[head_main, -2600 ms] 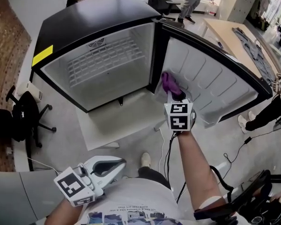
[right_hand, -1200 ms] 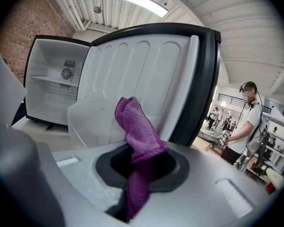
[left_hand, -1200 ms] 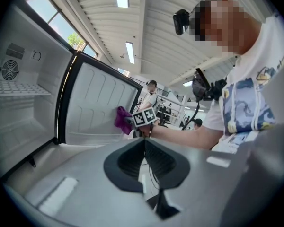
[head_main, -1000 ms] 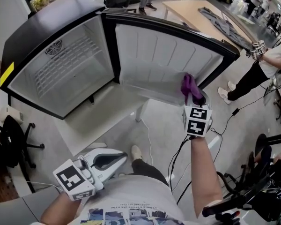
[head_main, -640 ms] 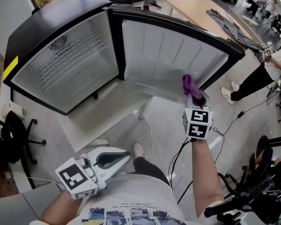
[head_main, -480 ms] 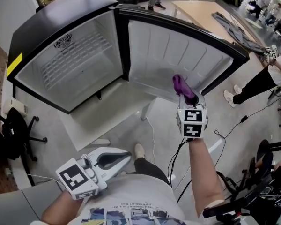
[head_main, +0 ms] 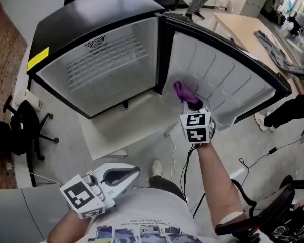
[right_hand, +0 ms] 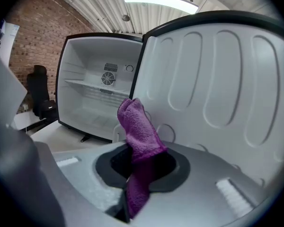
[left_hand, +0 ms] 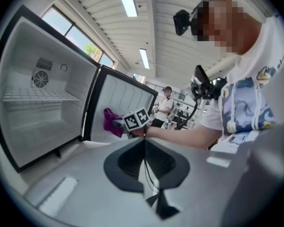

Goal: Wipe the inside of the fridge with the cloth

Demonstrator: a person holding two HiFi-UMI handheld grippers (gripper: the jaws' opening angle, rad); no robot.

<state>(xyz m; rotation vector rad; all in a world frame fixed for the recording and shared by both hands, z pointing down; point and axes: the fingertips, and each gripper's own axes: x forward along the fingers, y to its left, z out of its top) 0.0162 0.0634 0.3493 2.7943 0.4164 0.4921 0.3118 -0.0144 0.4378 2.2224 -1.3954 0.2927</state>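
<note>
The black mini fridge [head_main: 106, 70] stands open with a white, empty inside and a wire shelf. Its door [head_main: 228, 85] swings out to the right, ribbed inner panel facing me. My right gripper [head_main: 188, 101] is shut on a purple cloth [head_main: 183, 92], which sits against the door's lower inner panel near the hinge side. In the right gripper view the cloth [right_hand: 139, 131] sticks up from the right gripper [right_hand: 139, 162], with the door [right_hand: 217, 93] just behind it. My left gripper [head_main: 131, 172] hangs low by my torso, shut and empty, as its own view shows [left_hand: 144, 143].
The fridge rests on a white board [head_main: 121, 128] on the grey floor. A black office chair [head_main: 20, 128] is at the left. A cable [head_main: 185, 161] trails under my right arm. A person's leg [head_main: 289, 113] and a wooden table [head_main: 253, 32] are at the right.
My right gripper has carried the cloth along the door's inner panel from its outer end toward the hinge side. The left gripper has stayed by my torso.
</note>
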